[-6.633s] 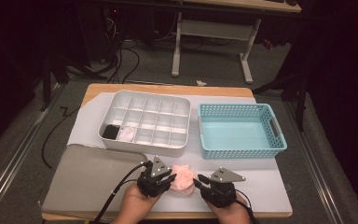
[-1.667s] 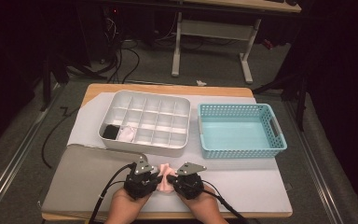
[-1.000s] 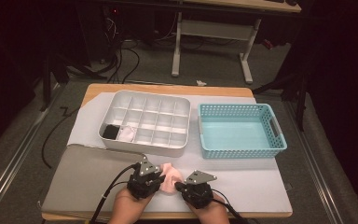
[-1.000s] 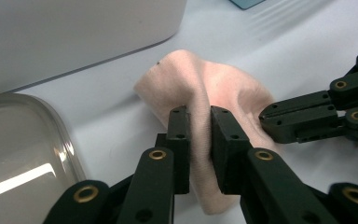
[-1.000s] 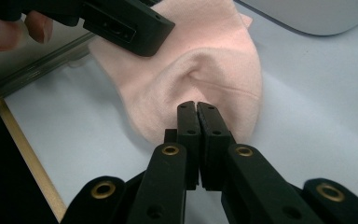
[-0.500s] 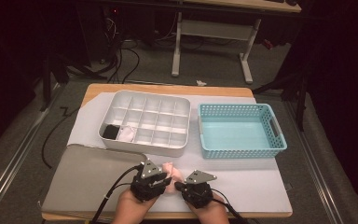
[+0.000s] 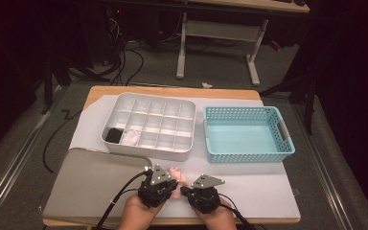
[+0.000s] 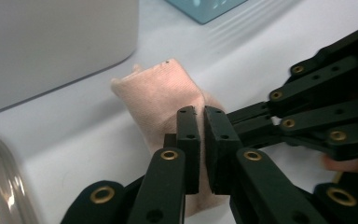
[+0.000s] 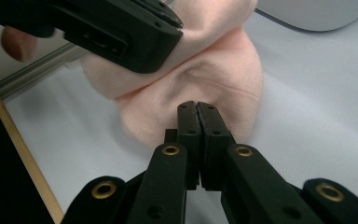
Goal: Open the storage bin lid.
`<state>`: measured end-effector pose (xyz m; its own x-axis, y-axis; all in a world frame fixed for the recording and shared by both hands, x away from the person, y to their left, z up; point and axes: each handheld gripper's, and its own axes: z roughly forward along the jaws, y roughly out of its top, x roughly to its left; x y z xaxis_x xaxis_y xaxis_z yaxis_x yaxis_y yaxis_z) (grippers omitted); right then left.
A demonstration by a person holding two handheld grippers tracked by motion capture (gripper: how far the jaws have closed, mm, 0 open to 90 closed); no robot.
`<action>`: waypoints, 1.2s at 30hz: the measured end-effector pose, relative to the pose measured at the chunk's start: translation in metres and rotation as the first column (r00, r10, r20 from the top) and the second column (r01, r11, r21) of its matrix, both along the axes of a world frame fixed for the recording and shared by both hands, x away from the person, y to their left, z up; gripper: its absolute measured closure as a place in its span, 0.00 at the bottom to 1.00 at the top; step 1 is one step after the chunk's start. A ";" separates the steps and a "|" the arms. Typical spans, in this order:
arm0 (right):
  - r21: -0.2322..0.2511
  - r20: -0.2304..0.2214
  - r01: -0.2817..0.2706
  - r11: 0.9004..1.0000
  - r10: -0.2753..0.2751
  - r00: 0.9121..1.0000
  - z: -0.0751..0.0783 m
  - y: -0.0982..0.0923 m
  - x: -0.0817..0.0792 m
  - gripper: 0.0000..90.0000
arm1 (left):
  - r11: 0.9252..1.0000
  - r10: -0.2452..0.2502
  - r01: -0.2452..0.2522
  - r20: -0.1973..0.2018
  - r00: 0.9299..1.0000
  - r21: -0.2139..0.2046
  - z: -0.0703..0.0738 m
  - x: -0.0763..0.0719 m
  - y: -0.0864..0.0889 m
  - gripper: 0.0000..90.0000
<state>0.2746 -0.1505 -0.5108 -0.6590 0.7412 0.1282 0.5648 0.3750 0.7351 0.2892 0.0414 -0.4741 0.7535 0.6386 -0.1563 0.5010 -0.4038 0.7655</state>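
While basket (image 7: 287, 143) bare, organizer (image 7: 184, 103) two-filled

From above I see my left gripper (image 7: 168, 183) and right gripper (image 7: 191, 189) meeting at a pink cloth (image 7: 178, 176) on the surface (image 7: 263, 187), near the white compartment tray (image 7: 149, 125) and teal basket (image 7: 247, 134).

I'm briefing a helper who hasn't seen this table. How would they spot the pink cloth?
Start at the white compartment tray beside the teal basket. Come toward the table's near edge, onto the pale mat in front of the tray. The pink cloth lies bunched between the left gripper and right gripper, the only pink, soft thing there.
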 end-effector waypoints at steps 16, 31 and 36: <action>0.008 -0.007 0.016 1.000 -0.016 1.000 0.001 -0.008 -0.001 0.98 | 0.999 -0.039 0.039 -0.012 0.999 0.028 -0.010 0.003 -0.013 0.94; 0.133 0.067 0.040 0.990 -0.049 0.997 0.039 -0.017 0.012 0.94 | 0.997 -0.058 0.058 -0.002 0.998 0.045 -0.017 0.002 -0.021 0.93; 0.079 0.049 0.041 0.996 -0.045 0.998 0.033 -0.003 0.024 0.95 | 0.997 -0.075 0.075 -0.004 0.997 0.031 -0.017 0.002 -0.018 0.89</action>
<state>0.2990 -0.1534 -0.4774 -0.6340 0.7579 0.1536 0.5404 0.2922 0.7891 0.2909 0.0229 -0.4910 0.7990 0.5849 -0.1395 0.4709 -0.4642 0.7502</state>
